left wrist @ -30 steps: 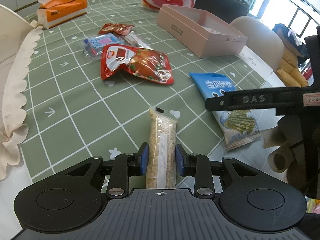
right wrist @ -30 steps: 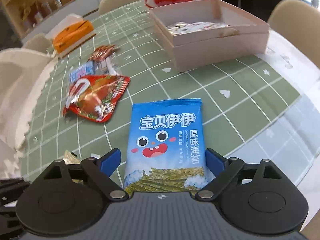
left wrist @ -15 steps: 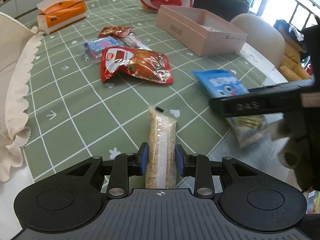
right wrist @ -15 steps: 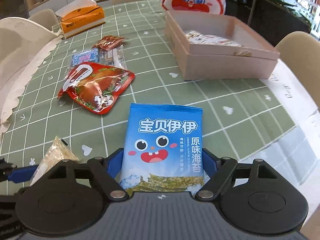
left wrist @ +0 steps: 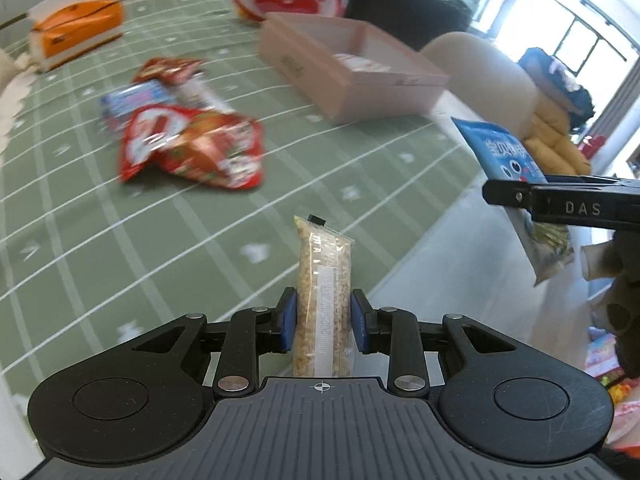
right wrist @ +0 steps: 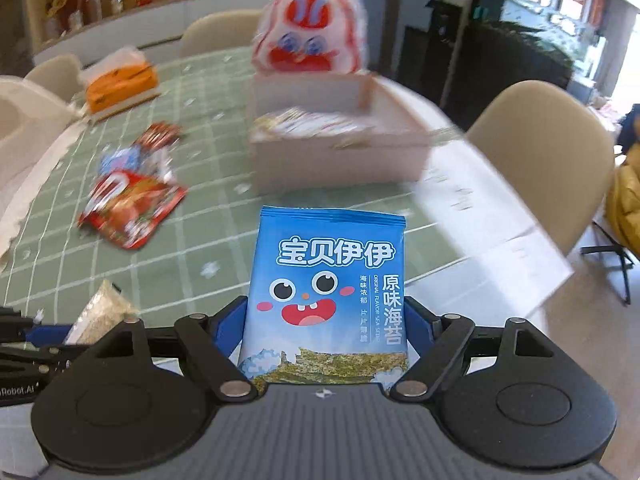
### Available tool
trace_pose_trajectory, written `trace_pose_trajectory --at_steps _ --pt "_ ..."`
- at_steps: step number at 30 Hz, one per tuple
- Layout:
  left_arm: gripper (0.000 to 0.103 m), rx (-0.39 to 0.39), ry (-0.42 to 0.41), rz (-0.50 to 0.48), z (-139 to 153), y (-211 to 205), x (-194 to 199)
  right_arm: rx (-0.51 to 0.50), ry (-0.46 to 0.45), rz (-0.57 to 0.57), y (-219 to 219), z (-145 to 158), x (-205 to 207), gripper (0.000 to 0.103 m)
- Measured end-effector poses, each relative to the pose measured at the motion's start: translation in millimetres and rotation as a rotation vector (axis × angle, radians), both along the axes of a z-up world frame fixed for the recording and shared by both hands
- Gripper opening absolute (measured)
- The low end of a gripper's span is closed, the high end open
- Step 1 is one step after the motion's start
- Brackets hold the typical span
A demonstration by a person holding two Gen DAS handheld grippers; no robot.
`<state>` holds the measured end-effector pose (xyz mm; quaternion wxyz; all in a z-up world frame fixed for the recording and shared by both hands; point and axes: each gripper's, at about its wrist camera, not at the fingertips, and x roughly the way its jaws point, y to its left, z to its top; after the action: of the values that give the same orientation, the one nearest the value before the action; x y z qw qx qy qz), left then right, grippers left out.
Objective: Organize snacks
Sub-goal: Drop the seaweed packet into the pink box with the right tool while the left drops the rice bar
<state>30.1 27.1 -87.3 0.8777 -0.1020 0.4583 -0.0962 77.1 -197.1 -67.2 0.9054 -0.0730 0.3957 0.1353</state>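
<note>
A: Where are the snacks sitting right now?

B: The blue seaweed packet [right wrist: 326,300] is being pinched by the right tongs [right wrist: 326,330], lifted off the counter [left wrist: 80,208]; both blue pads are pressing its side edges. The tongs have just been closing on it. The clear grain bar packet [left wrist: 323,304] is being squeezed between the pads of the left tongs [left wrist: 323,322], sticking up and forward, also clear of the counter.

A: How are the tongs pointing?

B: Both are angling downward over the counter's near edge. In the left view the right tongs are showing side-on at the right, with the seaweed packet [left wrist: 516,184] hanging tilted through them.

A: What is lying around them?

B: Ahead, the open pink box [right wrist: 336,148] is holding a pale packet, with a red-and-white rabbit bag [right wrist: 312,32] behind it. To the left, a red snack pouch [left wrist: 192,148], a blue-wrapped snack [left wrist: 136,98] and a small red packet [left wrist: 168,70] are lying together on the green checked cloth. An orange tissue box [left wrist: 76,32] is sitting far left. Nothing is blocking the way to the box.

A: And compared with a second ago?

B: The seaweed packet was resting flat on the counter then, between wider jaws; now it is up in the air. The grain bar was already gripped.
</note>
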Motion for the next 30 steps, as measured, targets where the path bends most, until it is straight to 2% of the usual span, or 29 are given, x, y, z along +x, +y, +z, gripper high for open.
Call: trace_pose_trajectory --at_steps 5,8,12,16,20,24,28,30 --pt "0.033 -0.097 -0.057 -0.032 38 -24 30 0.060 -0.055 -0.019 -34 31 24 0.080" --pt "0.033 -0.131 -0.138 -0.018 76 -32 59 0.073 -0.149 0.009 -49 65 46 0.080" --pt "0.033 -0.117 -0.256 0.021 125 -43 107 0.103 -0.272 0.060 -64 115 83 0.080" --pt "0.033 -0.044 -0.320 0.071 150 -65 158 0.143 -0.344 0.096 -76 152 120 0.081" --pt "0.033 0.031 -0.261 0.142 140 -87 211 0.171 -0.372 0.143 -87 163 142 0.081" --pt "0.033 0.102 -0.238 0.178 122 -102 237 0.162 -0.376 0.189 -105 154 154 0.081" --pt "0.033 0.099 -0.209 0.230 89 -97 258 0.169 -0.340 0.194 -120 129 172 0.081" --pt "0.033 0.020 -0.180 0.253 65 -86 269 0.185 -0.309 0.200 -123 116 183 0.081"
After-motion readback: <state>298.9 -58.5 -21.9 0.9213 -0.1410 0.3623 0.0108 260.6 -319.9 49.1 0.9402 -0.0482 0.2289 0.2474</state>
